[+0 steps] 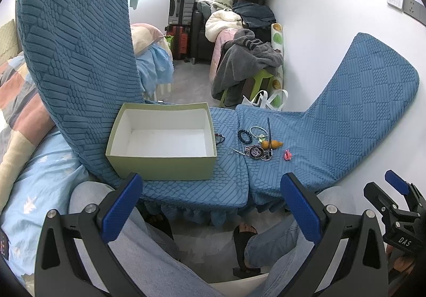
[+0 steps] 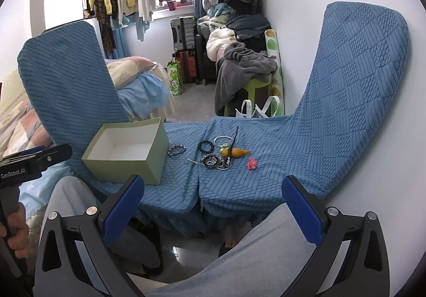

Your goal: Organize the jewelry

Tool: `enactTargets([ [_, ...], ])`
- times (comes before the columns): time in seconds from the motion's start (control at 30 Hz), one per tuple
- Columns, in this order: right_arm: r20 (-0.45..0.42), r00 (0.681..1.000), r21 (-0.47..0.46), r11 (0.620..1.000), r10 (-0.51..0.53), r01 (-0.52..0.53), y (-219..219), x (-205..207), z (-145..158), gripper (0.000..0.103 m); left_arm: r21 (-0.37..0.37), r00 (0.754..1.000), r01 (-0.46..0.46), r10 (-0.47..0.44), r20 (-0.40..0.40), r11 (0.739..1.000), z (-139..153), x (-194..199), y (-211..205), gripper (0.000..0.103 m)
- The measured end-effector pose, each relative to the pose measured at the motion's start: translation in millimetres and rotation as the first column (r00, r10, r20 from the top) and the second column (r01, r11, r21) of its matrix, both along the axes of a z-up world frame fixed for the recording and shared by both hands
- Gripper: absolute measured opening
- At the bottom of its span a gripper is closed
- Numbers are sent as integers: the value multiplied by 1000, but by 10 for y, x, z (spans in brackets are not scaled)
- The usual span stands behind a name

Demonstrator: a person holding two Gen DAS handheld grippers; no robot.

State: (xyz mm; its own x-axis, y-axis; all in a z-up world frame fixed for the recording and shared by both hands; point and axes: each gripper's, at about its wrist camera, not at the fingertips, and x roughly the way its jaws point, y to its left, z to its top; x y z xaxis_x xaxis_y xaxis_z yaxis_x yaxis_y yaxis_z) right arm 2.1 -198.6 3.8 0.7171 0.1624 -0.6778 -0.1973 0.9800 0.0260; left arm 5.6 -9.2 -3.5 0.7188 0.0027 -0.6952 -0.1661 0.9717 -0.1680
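An open, empty green box [image 1: 162, 161] with a white inside stands on the left blue chair seat; it also shows in the right wrist view [image 2: 125, 166]. Jewelry lies in a cluster to its right: a dark bead bracelet [image 1: 245, 136] [image 2: 205, 147], a bangle [image 1: 257, 131] [image 2: 223, 140], a multicolour bracelet [image 1: 219, 138] [image 2: 176, 150], an orange gourd pendant [image 1: 271, 144] [image 2: 235, 152], a round silver piece [image 1: 254, 151] [image 2: 210, 160] and a pink flower piece [image 1: 287, 155] [image 2: 252, 164]. My left gripper [image 1: 211, 206] and right gripper [image 2: 213, 209] are open, empty, held back over the person's knees.
Two blue-covered chairs [image 1: 231, 190] stand side by side with backs [image 1: 77, 38] [image 2: 354, 84] splayed left and right. A bed [image 1: 32, 164] lies at the left, a white wall at the right. Clothes piles, suitcases [image 1: 181, 9] and a green stool [image 2: 255, 86] stand behind.
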Motion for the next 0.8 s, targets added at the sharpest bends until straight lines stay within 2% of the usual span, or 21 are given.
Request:
enactTargets([
  [0.8,-19,1000,12,1000,11,-11,-42,21,-41,103,-13,1000,3,-3,-14,1000,-47,-8,-39,103],
])
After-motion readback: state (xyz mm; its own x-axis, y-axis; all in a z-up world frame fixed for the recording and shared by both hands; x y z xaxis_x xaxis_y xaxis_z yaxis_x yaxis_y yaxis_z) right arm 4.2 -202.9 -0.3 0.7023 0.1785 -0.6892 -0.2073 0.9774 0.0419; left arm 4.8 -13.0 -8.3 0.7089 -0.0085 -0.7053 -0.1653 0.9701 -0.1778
